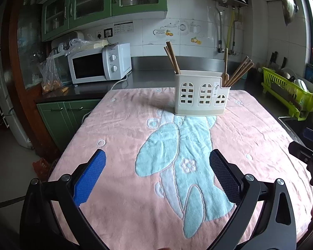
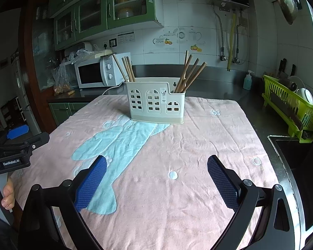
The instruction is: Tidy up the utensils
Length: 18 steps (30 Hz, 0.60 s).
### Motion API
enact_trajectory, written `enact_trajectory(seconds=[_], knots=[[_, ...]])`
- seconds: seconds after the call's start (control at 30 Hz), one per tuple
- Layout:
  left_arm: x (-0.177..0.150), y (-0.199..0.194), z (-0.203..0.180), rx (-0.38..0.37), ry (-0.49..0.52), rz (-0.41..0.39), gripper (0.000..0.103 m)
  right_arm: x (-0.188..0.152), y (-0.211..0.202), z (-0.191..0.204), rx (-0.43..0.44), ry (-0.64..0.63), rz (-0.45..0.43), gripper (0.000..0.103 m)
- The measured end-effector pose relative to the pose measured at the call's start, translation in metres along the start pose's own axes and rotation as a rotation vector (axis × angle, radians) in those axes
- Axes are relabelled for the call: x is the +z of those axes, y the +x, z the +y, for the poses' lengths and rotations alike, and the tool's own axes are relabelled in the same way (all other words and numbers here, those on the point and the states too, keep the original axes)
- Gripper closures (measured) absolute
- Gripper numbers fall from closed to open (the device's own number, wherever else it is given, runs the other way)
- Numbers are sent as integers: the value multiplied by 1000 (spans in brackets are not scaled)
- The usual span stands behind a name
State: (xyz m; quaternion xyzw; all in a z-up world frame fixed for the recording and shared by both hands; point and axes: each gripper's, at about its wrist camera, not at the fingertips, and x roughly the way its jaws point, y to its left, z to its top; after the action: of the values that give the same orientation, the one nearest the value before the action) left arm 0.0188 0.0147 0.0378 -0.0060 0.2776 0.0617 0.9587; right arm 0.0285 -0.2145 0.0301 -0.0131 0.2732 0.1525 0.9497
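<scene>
Both grippers, left (image 1: 157, 175) and right (image 2: 156, 179), hang wide open, empty, over towel (image 2: 198, 145). Chopsticks (image 2: 189, 73) stand sorted in caddy (image 2: 156, 102), far end. Judged: task near done; next, I check for strays.

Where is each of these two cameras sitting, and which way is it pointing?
Left wrist: rides on the left claw, looking forward over the pink towel at the holder; its own two open fingers show, with the other claw at the right edge.
Right wrist: rides on the right claw, facing the same way; its open fingers show, plus the left claw and a hand at the left edge.
Shared: towel, holder with chopsticks, microwave, green rack.
</scene>
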Motion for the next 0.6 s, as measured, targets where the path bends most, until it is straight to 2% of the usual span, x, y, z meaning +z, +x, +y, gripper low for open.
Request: enact_trajectory(seconds=[0.6], knots=[[3, 2, -2, -4, 8, 4, 5, -1, 2, 2, 7, -3, 1, 9]])
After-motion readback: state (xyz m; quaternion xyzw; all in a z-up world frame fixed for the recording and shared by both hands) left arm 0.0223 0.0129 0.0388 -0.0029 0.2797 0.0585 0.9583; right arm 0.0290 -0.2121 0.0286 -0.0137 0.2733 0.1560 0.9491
